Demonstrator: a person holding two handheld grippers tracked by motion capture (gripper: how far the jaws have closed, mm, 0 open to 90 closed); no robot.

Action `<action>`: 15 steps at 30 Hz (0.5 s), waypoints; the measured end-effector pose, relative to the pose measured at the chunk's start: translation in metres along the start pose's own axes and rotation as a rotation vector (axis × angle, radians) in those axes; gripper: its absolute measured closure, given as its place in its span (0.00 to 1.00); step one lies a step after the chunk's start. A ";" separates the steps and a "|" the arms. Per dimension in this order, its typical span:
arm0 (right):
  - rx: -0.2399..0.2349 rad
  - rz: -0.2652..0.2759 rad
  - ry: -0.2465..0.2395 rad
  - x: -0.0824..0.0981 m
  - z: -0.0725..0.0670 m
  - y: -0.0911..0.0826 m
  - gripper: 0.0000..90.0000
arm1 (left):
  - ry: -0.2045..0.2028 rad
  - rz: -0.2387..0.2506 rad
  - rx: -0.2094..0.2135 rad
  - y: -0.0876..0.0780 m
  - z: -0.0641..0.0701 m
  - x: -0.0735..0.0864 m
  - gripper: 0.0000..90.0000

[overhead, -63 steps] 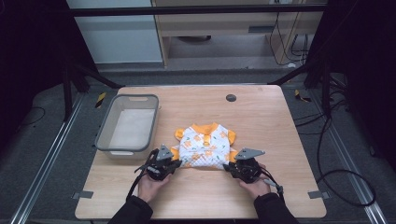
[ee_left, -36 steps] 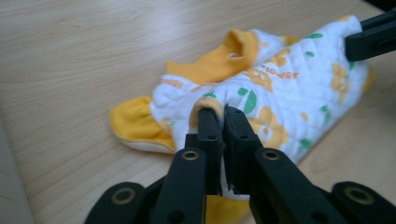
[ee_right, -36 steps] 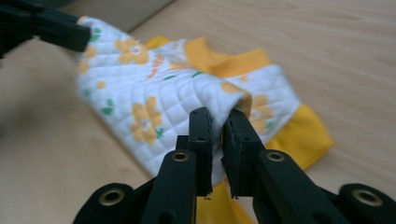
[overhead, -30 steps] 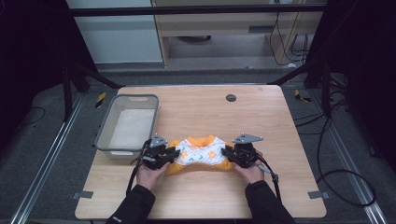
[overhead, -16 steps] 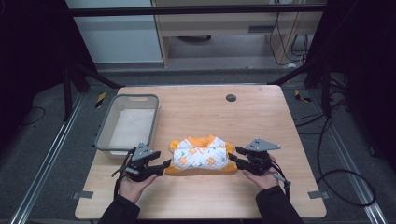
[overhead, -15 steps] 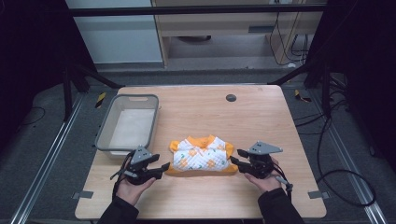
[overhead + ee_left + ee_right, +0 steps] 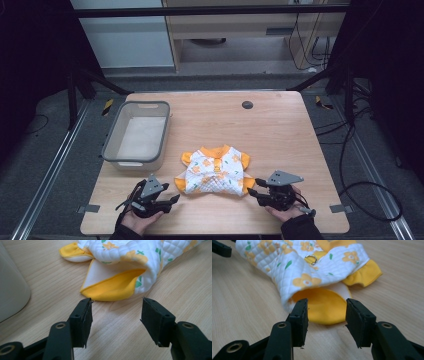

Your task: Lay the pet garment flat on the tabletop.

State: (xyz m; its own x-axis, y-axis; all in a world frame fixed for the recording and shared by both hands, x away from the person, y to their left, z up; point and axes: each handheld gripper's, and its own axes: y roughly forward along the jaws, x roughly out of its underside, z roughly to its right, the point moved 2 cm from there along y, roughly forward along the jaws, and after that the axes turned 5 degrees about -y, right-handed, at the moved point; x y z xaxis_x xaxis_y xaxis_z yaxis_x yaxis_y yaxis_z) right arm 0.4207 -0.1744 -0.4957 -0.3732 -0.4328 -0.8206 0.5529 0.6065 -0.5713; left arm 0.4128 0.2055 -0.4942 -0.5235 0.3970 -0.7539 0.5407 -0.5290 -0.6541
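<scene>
High view showed one small quilted garment (image 7: 215,171), white with orange flowers and yellow trim, lying on the wooden table (image 7: 280,130) between the two grippers. The left gripper (image 7: 169,200) stood just off its left end and the right gripper (image 7: 254,192) just off its right end, both apart from the cloth.

In the left gripper view the jaws stood wide with bare wood between them; the yellow-lined hem opening (image 7: 117,286) lay just ahead of the tips, not touching. In the right gripper view the jaws were about half open, and the other yellow opening (image 7: 322,306) lay directly beyond the gap and may just have reached in between the tips, though the pads did not press on it. Both pairs of jaws had just been opening, and neither held anything.

The work in hand looked like folding or tidying the garment. To do the next fold well, each gripper would probably need to go in low, slide one jaw under the yellow edge and pinch a single corner rather than a bunched layer, both sides lifting together so the quilted body stays flat.

Counted: one garment, one grey bin (image 7: 136,137) well ahead of the left jaws, two grippers, and one dark round fitting (image 7: 247,104) far beyond the cloth.
</scene>
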 end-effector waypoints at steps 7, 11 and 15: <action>-0.047 -0.022 -0.027 0.003 -0.011 0.008 0.57 | 0.030 -0.001 -0.014 0.012 0.005 -0.002 0.46; -0.085 -0.033 -0.049 0.000 -0.020 0.017 0.58 | 0.065 0.013 0.006 0.016 0.015 -0.006 0.46; -0.110 -0.038 -0.056 -0.003 -0.025 0.023 0.66 | 0.064 0.021 0.023 0.022 0.023 -0.011 0.51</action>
State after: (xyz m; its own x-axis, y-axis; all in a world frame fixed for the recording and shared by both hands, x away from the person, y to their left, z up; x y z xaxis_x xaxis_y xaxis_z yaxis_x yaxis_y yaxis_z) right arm 0.4157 -0.1431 -0.5067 -0.3485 -0.4913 -0.7983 0.4533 0.6571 -0.6023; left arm 0.4154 0.1721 -0.4990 -0.4687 0.4324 -0.7703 0.5355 -0.5544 -0.6371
